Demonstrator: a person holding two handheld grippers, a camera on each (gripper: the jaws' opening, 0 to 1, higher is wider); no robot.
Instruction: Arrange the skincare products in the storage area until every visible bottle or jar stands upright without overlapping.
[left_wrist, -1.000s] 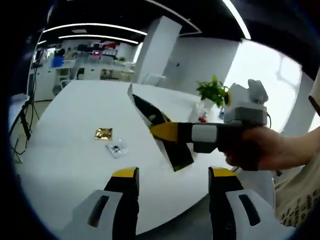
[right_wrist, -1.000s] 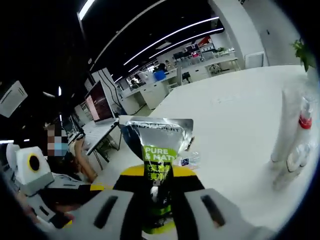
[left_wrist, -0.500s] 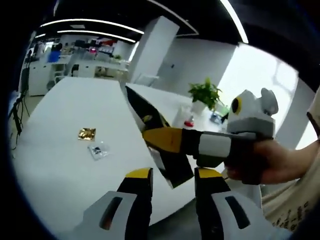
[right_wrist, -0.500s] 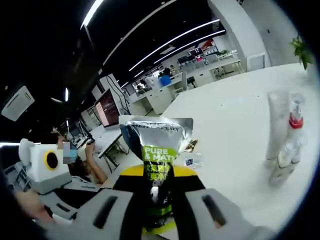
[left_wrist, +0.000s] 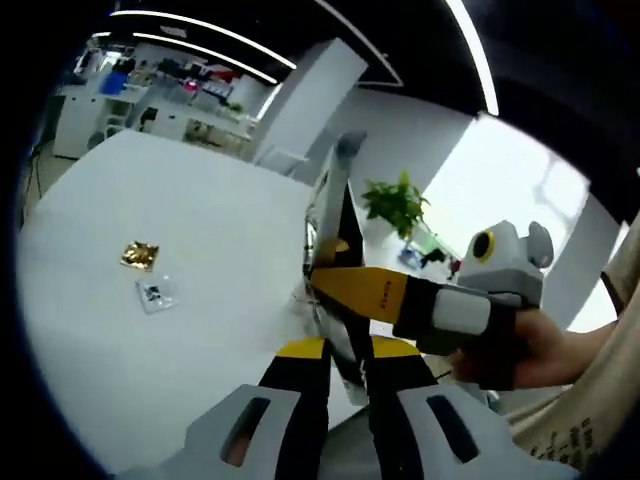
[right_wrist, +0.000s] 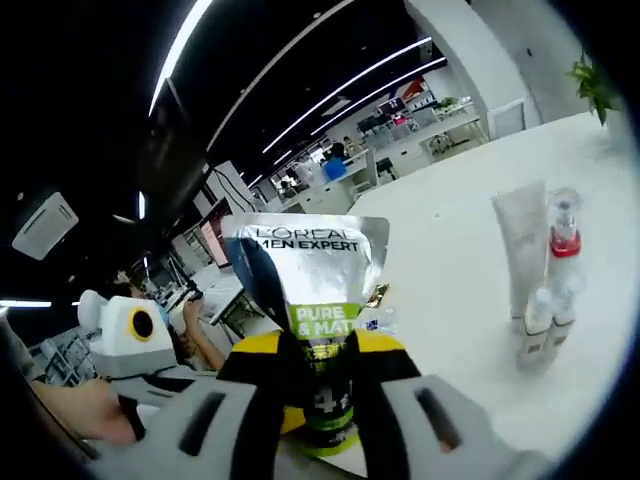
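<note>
One product, the silver-and-green L'Oréal tube (right_wrist: 312, 300), is off the bench and in the air, clamped across its lower half by the right gripper (right_wrist: 318, 372), whose jaws are closed tight on it with the crimped end pointing up. In the left gripper view the same tube (left_wrist: 338, 250) shows edge-on, and the left gripper (left_wrist: 345, 362) sits just under it with its jaws drawn narrow around the tube's lower end; whether they actually pinch it or merely flank it I cannot tell. Further out on the white bench (right_wrist: 460, 260), three products already stand upright and close together: a pale tube (right_wrist: 518, 245) on its cap, a clear pump bottle with a red collar (right_wrist: 562, 250) and a small bottle (right_wrist: 534, 325) in front of them; whether they touch I cannot tell. Well apart on the bench lie a gold sachet (left_wrist: 139, 254) and a clear sachet (left_wrist: 157, 293), flat, near each other. By my judgement the job is partly done: the standing group looks settled, while the held tube has yet to be set down upright beside it without overlapping.
</note>
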